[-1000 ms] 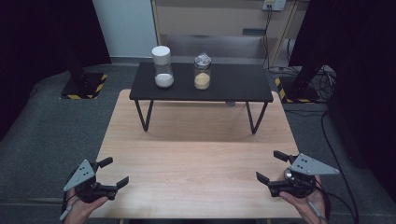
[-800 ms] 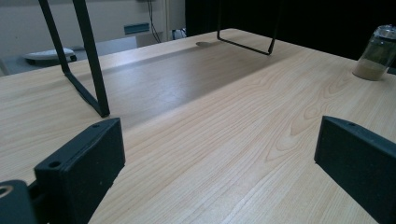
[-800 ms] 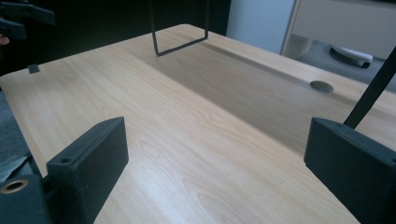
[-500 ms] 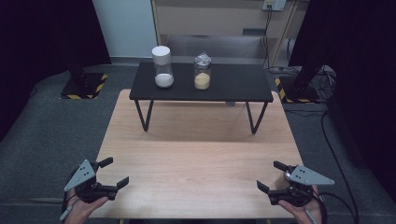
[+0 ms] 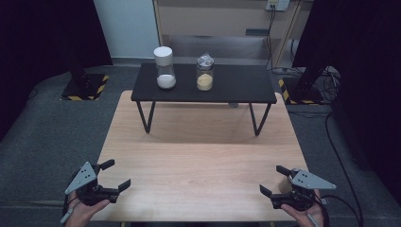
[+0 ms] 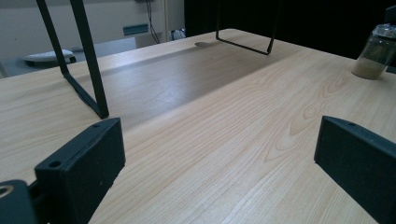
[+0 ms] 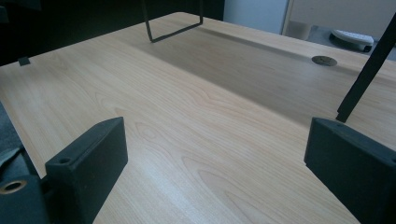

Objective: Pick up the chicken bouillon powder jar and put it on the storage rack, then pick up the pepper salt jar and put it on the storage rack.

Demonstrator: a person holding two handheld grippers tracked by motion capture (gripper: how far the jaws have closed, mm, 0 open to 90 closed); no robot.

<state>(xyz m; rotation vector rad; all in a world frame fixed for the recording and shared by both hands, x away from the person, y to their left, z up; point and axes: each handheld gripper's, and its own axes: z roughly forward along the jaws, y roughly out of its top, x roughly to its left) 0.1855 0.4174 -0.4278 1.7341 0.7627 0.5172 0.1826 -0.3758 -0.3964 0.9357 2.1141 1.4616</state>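
Seen from above: left gripper point(image 5: 117, 174) at the near left corner of a pale wooden table point(image 5: 203, 161), gripped from below by a hand point(image 5: 82, 213) coming in at the bottom edge. Jaws spread wide apart, with nothing between them but bare wood. Tips aimed forward and inward, toward the middle of the tabletop.

Opposite it, well apart across the same near edge: right gripper point(image 5: 272, 179), cradled in the other hand point(image 5: 302, 215), a cable trailing off behind. Jaws likewise wide apart and clamped on nothing, tips angled forward and inward toward the left gripper.

Directly beneath and ahead of both grippers: the tabletop, bare between the two pairs of jaws.

Far ahead of both grippers, at the back of the table: a low black stand point(image 5: 236, 85) on thin wire legs. On top of it, well out of reach of either gripper, two jars side by side but not touching. Ahead of the left gripper, a white-lidded jar point(image 5: 164, 68) with white powder at the bottom. Just to its right, nearer the right gripper's side, a clear jar point(image 5: 204, 73) with yellow powder.

In each gripper view: two black jaws rising from the bottom corners, low over the wood grain.
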